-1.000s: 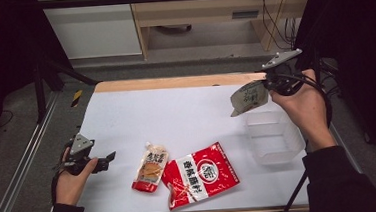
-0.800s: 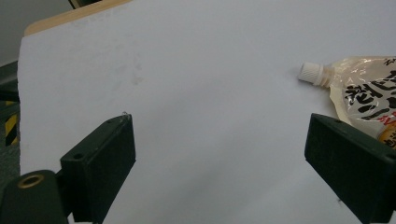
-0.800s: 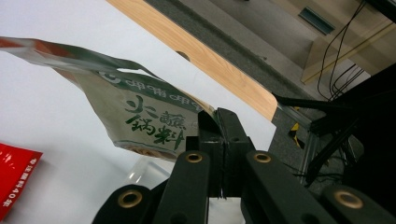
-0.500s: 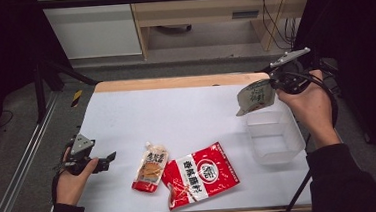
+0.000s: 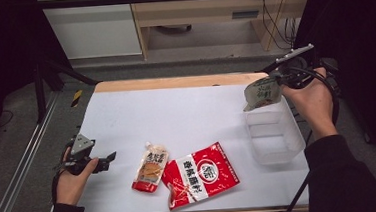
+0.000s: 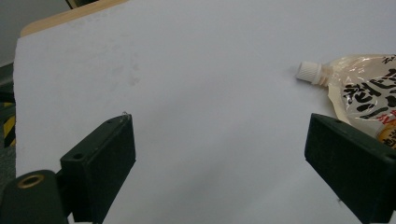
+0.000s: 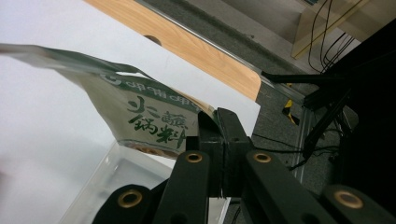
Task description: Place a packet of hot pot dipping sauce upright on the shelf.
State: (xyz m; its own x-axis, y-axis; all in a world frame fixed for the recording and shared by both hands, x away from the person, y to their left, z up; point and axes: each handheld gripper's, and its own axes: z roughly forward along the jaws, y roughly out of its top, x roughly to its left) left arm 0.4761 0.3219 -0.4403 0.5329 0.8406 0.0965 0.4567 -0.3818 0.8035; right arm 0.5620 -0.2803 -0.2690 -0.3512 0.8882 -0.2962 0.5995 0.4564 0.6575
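My right gripper (image 5: 285, 80) (image 7: 217, 122) is shut on a grey-green sauce pouch (image 5: 262, 94) (image 7: 140, 109), holding it in the air over the far end of a clear plastic bin (image 5: 274, 135) (image 7: 119, 172) at the table's right. My left gripper (image 5: 107, 160) (image 6: 219, 163) rests open near the table's left front edge, nothing between its jaws. A small orange spouted pouch (image 5: 151, 166) (image 6: 359, 91) lies just to its right. A larger red packet (image 5: 199, 173) lies beside that pouch near the front edge.
The white table top (image 5: 176, 117) has a wooden far edge (image 5: 179, 82). A metal rail (image 5: 20, 168) runs along the left side. Cables (image 5: 333, 101) trail by the right hand.
The right gripper has carried the grey-green pouch a little right and down, over the bin. The left gripper has stayed put.
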